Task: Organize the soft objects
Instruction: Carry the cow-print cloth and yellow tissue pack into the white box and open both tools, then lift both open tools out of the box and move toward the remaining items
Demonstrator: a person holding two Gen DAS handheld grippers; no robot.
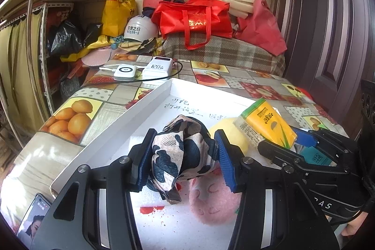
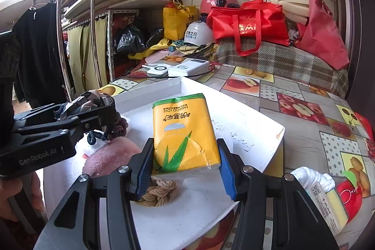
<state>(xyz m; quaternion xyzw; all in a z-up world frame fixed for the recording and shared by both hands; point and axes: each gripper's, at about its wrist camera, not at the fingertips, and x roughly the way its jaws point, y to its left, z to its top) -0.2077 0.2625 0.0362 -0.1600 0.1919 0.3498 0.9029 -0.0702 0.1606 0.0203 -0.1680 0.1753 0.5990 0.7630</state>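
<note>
Two hand-held grippers hover over a shallow white tray (image 1: 150, 95) on a fruit-patterned tabletop (image 1: 77, 114). The left hand-held gripper (image 1: 182, 156) has its blue pads partly closed on a crumpled black-and-white patterned cloth (image 1: 182, 147), which bulges between them above the tray. Just to its right, the right hand-held gripper (image 2: 186, 156) is clamped on a yellow tissue pack (image 2: 185, 130), tilted up from the tray floor. Beneath them in the tray lie a pink fluffy pad (image 1: 211, 203), a yellow sponge (image 1: 232, 132) and a tan braided hair tie (image 2: 159, 193), near the right gripper's left finger.
</note>
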